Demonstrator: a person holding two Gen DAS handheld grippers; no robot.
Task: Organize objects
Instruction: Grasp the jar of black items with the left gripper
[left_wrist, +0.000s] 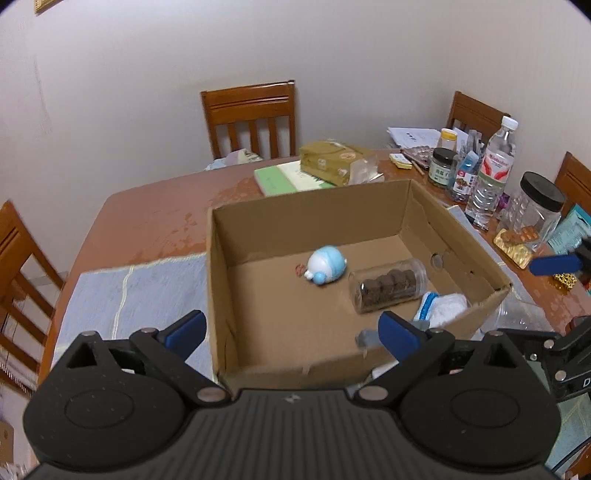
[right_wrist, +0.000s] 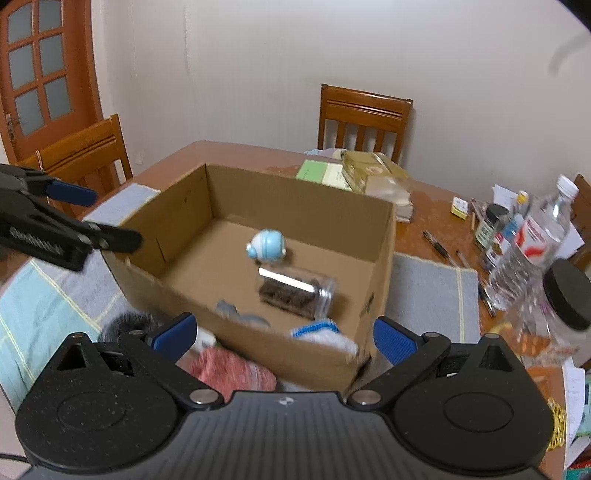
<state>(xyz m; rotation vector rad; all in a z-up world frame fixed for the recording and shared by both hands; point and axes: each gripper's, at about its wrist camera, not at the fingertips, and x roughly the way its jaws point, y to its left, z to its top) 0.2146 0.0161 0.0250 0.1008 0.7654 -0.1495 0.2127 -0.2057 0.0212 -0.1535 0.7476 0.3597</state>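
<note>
Left gripper (left_wrist: 293, 332): jaws spread wide, nothing between the blue pads. It hangs over the near wall of the cardboard box (left_wrist: 218, 280), one pad outside the box's left wall, the other over the near right corner.

Right gripper (right_wrist: 284, 338): jaws likewise wide apart, empty. It sits over the near corner of the same box (right_wrist: 384, 236), with the box's near wall running between the pads in this view. The left gripper's blue pad and black linkage (right_wrist: 74, 194) show at the left edge of the right wrist view.

Inside the box, on its floor:
- a small blue-and-white round toy (left_wrist: 325, 265), lying on its side near the middle, with a small reddish bit just beside it;
- a clear plastic jar (left_wrist: 388, 290) on its side, holding dark brown round pieces, just right of the toy;
- a white cloth with blue trim (left_wrist: 439, 308) in the near right corner, draped against the wall;
- a small grey item (left_wrist: 365, 338) by the near wall, too blurred to name.

Outside the box, close under the right gripper: a pink-red knitted thing (right_wrist: 229, 371) and a dark grey fuzzy thing (right_wrist: 129, 325), both blurred.

The box stands on a grey-blue cloth mat (left_wrist: 125, 295) on a brown wooden table (left_wrist: 155, 218).

Beyond the box: a green book (left_wrist: 277, 179) under an olive-gold packet (left_wrist: 332, 162). To the right, a water bottle (left_wrist: 493, 173), small jars, and a black-lidded clear jar (left_wrist: 537, 210). Wooden chairs (left_wrist: 251, 118) stand round the table.
</note>
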